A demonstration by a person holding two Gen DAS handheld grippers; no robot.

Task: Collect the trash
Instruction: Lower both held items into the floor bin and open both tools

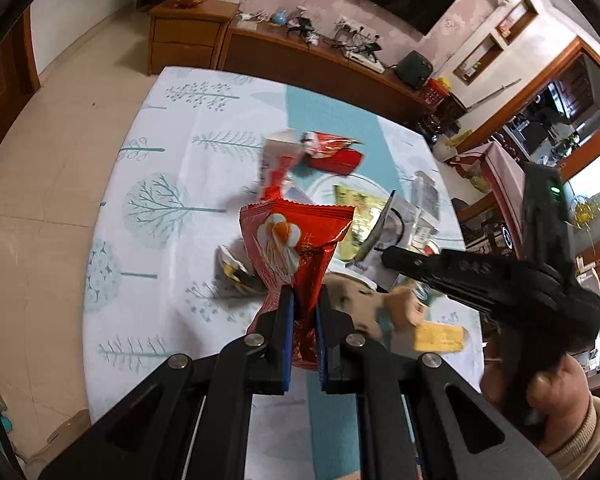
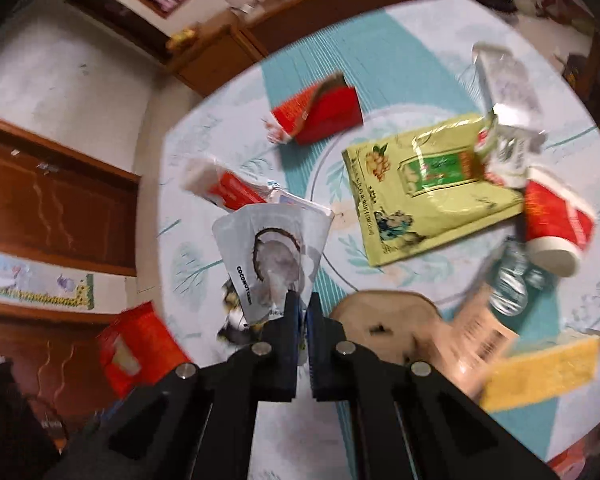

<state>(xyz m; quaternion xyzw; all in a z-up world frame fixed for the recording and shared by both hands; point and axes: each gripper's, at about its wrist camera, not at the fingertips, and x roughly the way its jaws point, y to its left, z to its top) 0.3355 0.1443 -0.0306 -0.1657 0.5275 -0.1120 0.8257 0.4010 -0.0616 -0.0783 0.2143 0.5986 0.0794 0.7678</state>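
Left claw (image 1: 304, 300): clamped on red snack wrapper (image 1: 296, 244), held above worktop (image 1: 172, 152). Right claw (image 2: 302, 308): pinching white pouch (image 2: 272, 248), label "COCONUT", above worktop. Yellow-green packet (image 2: 428, 192) flat right of pouch.

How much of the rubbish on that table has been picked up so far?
No bin shows, so nothing looks finished. In hand: the left gripper pinches a red foil snack wrapper, the right gripper a white coconut pouch. Left on the tablecloth: a yellow-green snack bag, a red carton, a red paper cup and more.
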